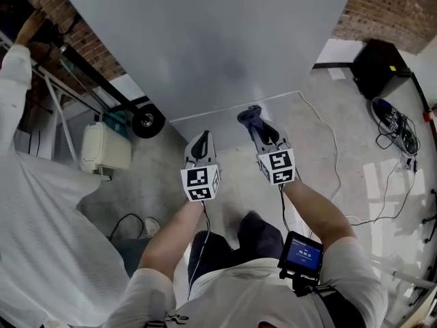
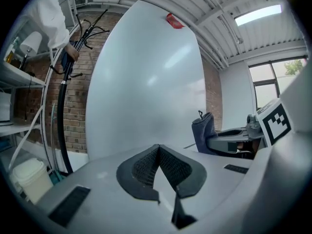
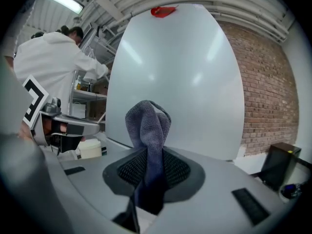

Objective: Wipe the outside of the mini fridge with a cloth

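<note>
A: Where is the cloth?

B: In the right gripper. Its 2 jaws are clamped on a bunched grey-blue fold, and the free end stands up beyond the jaw tips in the right gripper view.

A: And the left gripper?

B: Its jaws are pressed together with nothing between them. In the head view it hangs just beside the right one, both pointing at the mini fridge.

A: How close is the cloth to the fridge?

B: The cloth's tip sits near the lower edge of the pale, smooth front face, a little right of its middle. Whether it touches the face cannot be told from any view.

A: What else is around?

B: A person in a white coat stands at the left, by metal shelving. A white plastic container and a black wheel sit on the concrete floor left of the fridge. A black box stands well apart at the right, against a brick wall, with a white cable trailing over the floor. A small red object rests on the fridge's top.
</note>
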{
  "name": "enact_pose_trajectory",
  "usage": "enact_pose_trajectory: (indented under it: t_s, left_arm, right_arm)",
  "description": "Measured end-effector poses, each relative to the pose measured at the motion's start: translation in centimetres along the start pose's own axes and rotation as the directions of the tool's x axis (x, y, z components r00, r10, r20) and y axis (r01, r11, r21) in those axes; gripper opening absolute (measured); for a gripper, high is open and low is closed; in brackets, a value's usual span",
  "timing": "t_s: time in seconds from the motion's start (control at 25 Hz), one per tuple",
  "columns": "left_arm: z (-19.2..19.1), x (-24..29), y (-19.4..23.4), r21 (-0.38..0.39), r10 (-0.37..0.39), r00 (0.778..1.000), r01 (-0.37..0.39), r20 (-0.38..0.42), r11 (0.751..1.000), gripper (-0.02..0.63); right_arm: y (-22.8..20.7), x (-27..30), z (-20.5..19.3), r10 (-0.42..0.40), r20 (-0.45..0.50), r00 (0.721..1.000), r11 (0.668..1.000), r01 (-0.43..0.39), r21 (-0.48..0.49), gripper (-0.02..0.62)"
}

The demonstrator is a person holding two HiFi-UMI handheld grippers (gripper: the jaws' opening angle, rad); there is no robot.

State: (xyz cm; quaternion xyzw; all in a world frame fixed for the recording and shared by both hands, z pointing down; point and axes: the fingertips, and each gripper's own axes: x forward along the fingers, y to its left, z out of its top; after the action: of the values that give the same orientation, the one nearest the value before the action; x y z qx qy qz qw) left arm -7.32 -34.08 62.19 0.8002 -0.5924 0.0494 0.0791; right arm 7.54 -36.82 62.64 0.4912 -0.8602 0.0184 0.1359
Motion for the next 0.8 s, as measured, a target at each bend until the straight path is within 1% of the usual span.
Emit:
enact_pose_trajectory:
  t_s: [0.2,0.4,0.64,0.8]
  left_arm:
    - [8.8,-2.7,0.0,0.001,-0.006,1.000,0.006,0.018,1.000,0.004]
    - [16.8,-5.1,0.5,0.000,-0.005,0.998,0.005,0.061,1.000,0.005]
    - [25.5,-8.7,-0.1,0.006,-0.003,0.989,0.002,0.147,1.000,0.004]
    - [29.5,-11.2,-0.5,0.007,-0.002,0.979,0.001,0.202,1.000,0.004]
  right_arm:
    - [-0.4,-3.1,10.4,-0.001,0.029,1.000,1.000,0.002,-0.024,0.086]
    - [-0.6,-5.4,19.3,-0.012,0.074,0.997,1.000,0.014,-0.022,0.086]
    - [-0.6,-9.1,28.3,-0.018,0.163,0.986,1.000,0.021,-0.018,0.086]
    - [0.0,-11.7,32.6,-0.018,0.214,0.977,0.999,0.026,-0.032,0.086]
